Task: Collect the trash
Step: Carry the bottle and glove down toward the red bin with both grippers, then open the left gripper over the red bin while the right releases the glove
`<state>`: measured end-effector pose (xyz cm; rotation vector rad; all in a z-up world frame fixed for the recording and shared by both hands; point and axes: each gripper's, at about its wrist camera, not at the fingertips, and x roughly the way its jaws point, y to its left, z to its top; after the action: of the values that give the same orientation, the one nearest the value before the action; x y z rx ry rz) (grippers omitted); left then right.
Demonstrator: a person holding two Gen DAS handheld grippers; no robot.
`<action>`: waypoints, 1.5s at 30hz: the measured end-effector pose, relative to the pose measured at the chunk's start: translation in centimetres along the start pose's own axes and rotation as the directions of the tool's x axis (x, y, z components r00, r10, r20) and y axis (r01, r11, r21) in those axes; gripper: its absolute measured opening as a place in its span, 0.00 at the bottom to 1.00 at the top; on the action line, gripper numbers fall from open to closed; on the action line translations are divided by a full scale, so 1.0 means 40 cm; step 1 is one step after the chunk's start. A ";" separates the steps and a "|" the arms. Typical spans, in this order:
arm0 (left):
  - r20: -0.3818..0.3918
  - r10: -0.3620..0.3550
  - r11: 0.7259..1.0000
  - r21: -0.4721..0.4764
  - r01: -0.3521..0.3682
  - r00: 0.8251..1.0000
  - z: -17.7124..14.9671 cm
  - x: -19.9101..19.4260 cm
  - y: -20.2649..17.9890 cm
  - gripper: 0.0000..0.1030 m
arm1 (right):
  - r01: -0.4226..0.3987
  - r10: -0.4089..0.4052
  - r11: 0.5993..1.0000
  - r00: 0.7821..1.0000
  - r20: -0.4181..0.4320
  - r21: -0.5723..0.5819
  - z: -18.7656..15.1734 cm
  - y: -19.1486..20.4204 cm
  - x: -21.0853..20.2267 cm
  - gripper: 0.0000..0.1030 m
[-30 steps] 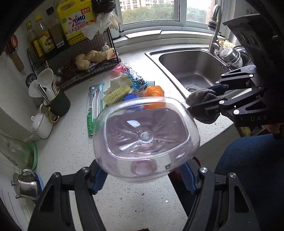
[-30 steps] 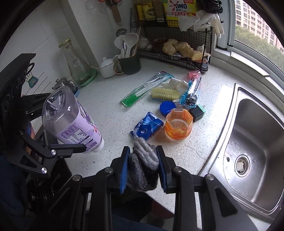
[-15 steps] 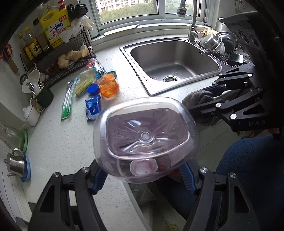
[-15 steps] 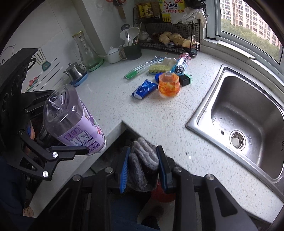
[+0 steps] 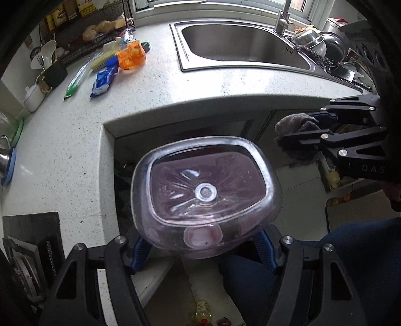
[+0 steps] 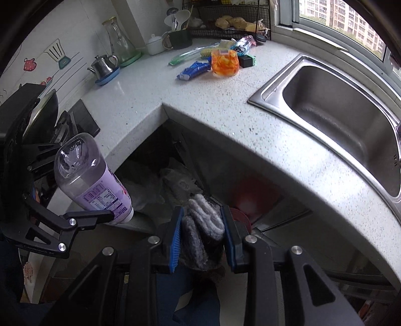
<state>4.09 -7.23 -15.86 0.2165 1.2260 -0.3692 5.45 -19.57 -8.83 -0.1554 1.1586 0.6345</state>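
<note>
My left gripper [image 5: 204,247] is shut on a clear plastic bottle with a purple label [image 5: 205,193], its base toward the camera; it also shows in the right wrist view [image 6: 91,180]. My right gripper [image 6: 203,225] is shut on a grey sock [image 6: 203,225], also seen in the left wrist view [image 5: 295,125]. Both are held off the counter, in front of its inner corner, above the floor. On the counter lie a blue wrapper [image 6: 194,70], an orange plastic cup [image 6: 223,64] and a green toothbrush pack [image 6: 190,54].
The white speckled counter [image 6: 250,140] wraps in an L with a steel sink [image 6: 338,105] on the right. A kettle [image 6: 104,65], glass carafe [image 6: 120,45] and wire rack [image 6: 225,17] stand at the back. Dark open space with bags [image 6: 175,180] lies under the counter.
Both grippers have pulled back and down from the counter with the bottle and sock still held. The counter items now look farther away and the space under the counter has come into view.
</note>
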 end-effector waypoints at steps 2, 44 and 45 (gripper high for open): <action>-0.016 -0.020 1.000 0.006 0.020 1.000 -0.006 0.030 -0.011 0.67 | 0.008 -0.008 1.000 1.000 -0.025 0.012 -0.012 -0.008 0.021 0.27; -0.292 -0.106 0.993 0.012 0.115 0.951 -0.168 1.196 -0.036 0.68 | 0.026 0.035 0.984 0.942 -0.334 0.176 -0.349 -0.309 0.891 0.27; -0.303 -0.109 0.993 0.011 0.118 0.947 -0.168 1.197 -0.031 0.69 | 0.026 0.036 0.984 0.941 -0.337 0.177 -0.347 -0.310 0.889 0.27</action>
<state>11.58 -13.57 -63.24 0.2337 1.5403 -0.4663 9.85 -21.95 -48.67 -0.1107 1.5442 0.5161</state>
